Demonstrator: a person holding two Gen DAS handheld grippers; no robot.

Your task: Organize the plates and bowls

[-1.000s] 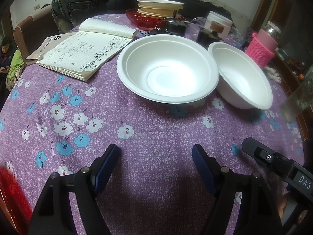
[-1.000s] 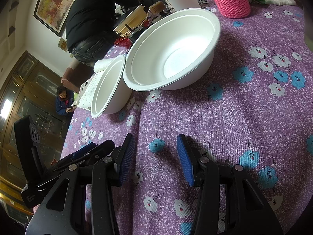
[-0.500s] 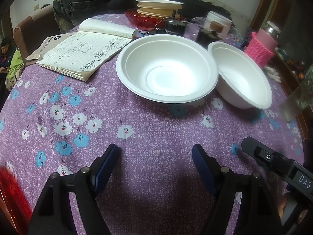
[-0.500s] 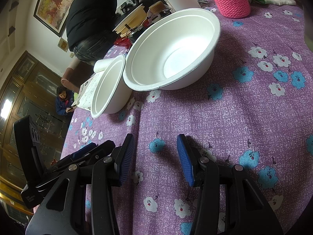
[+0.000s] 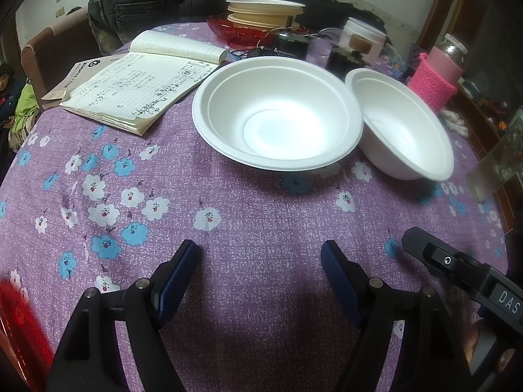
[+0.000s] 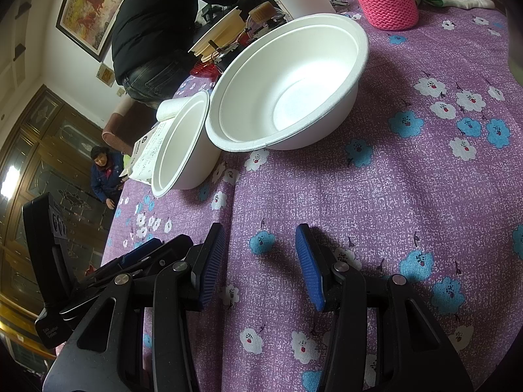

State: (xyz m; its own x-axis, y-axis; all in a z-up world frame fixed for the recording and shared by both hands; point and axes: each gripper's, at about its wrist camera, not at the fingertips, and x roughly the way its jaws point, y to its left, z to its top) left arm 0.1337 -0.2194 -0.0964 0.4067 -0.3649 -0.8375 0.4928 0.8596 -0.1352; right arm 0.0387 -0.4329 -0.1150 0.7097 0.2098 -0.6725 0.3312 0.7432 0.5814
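Where the purple flowered cloth covers the worktop (image 5: 248, 196), two white foam bowls stand upright side by side: a left bowl (image 5: 278, 121) at the centre of the left wrist view and a right bowl (image 5: 402, 127) to its right, their rims touching or nearly so. One open notebook (image 5: 143, 85) lies in the upper left of that frame, just beside the left bowl. At the top centre, one stack of cream dishes (image 5: 261, 16) sits on a red tray (image 5: 235, 31); one pink knitted bottle sleeve (image 5: 431, 85) stands at the upper right.

Both bowls lie above the left hand-held gripper (image 5: 260, 263), which sits at the bottom of the frame, released, its blue pads wide apart over bare cloth. In the right wrist view the right bowl (image 6: 287, 94) is above the right hand-held gripper (image 6: 260, 254), the left bowl (image 6: 183, 143) up and to the left. This hand-held gripper is also released, grasping nothing, with a narrower gap.
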